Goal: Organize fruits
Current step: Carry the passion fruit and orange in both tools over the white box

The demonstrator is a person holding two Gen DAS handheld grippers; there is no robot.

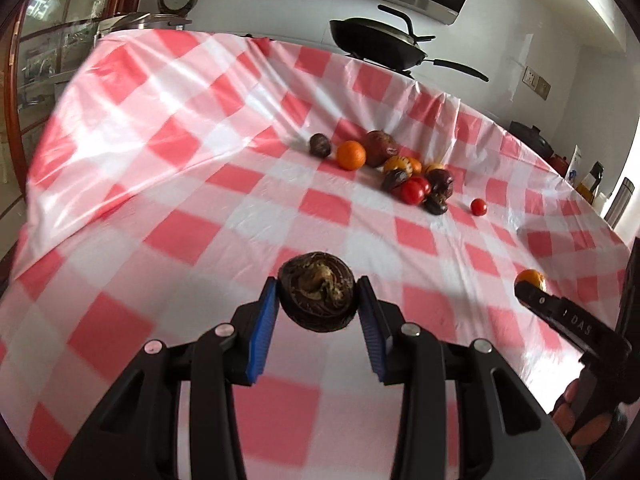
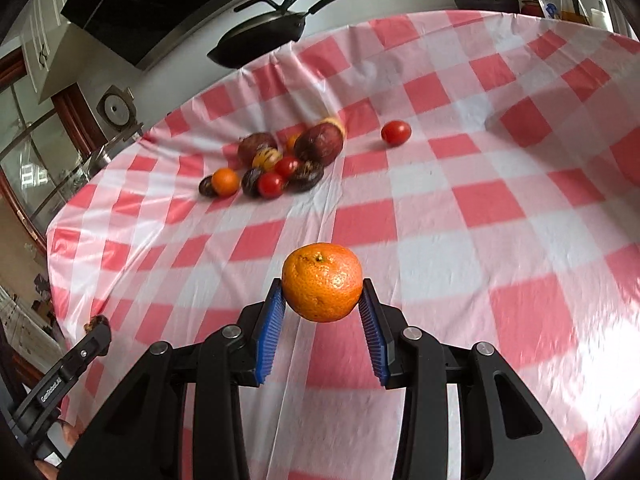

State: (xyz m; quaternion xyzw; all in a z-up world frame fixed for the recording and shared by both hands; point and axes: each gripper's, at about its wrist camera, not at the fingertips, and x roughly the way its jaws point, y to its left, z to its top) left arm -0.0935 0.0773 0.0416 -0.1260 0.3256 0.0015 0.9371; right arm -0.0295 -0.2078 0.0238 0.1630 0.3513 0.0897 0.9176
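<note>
Between the blue pads of our left tongs (image 1: 318, 300) sits a dark wrinkled fruit (image 1: 318, 297), pinched from both sides and lifted off the checked tablecloth (image 1: 160, 200). Our right tongs (image 2: 323, 300) grip an orange (image 2: 322, 287) the same way, nearly closed on it. Well ahead of both tongs lies the fruit pile (image 2: 276, 164), with a lone tomato (image 2: 396, 132) beside it.
</note>
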